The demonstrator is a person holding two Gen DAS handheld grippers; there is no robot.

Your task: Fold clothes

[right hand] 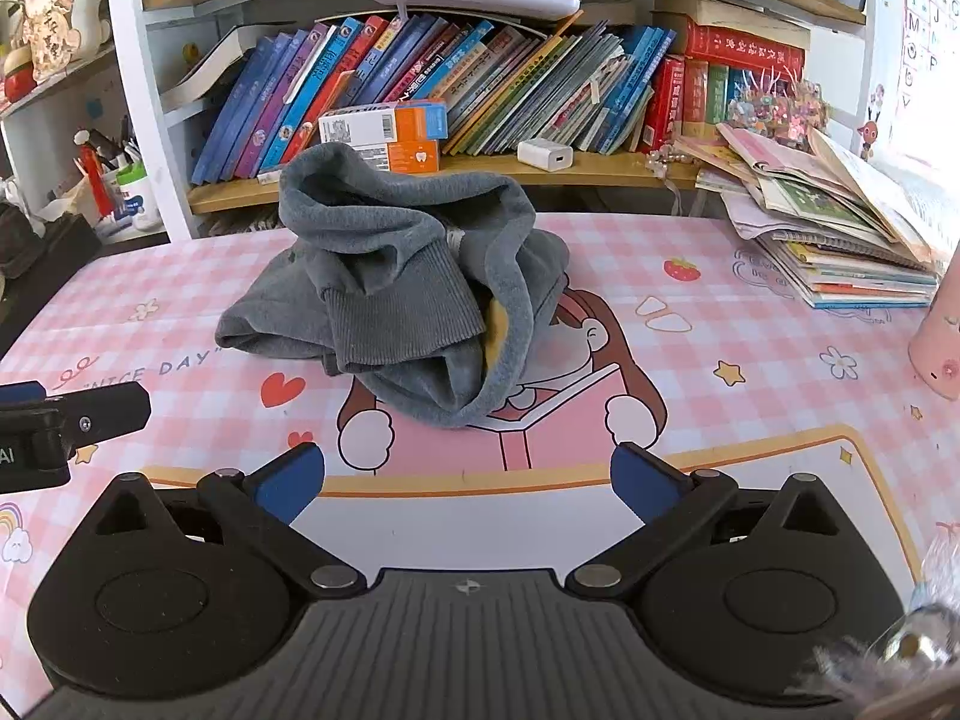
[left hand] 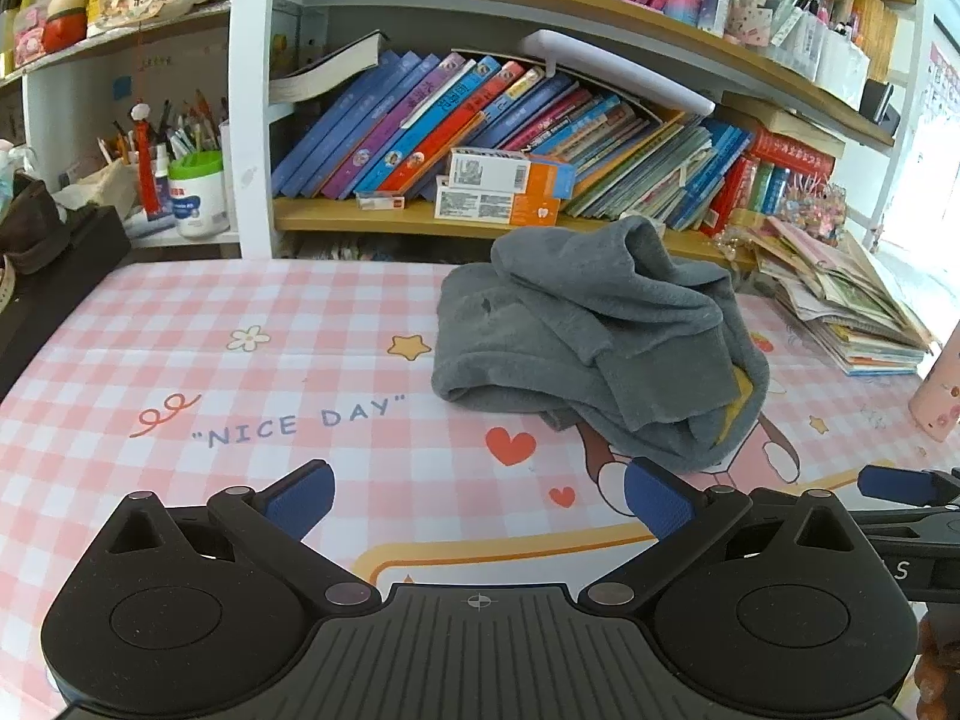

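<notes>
A grey sweatshirt lies crumpled in a heap on the pink checked tablecloth, with a bit of yellow showing inside it. It also shows in the right wrist view, ribbed cuff toward me. My left gripper is open and empty, just short of the heap's near edge. My right gripper is open and empty, in front of the heap. The right gripper's tip shows at the right edge of the left wrist view; the left gripper's side shows at the left of the right wrist view.
A bookshelf full of books stands behind the table. A stack of magazines lies at the back right. A pink bottle stands at the right edge. A dark box sits at the left.
</notes>
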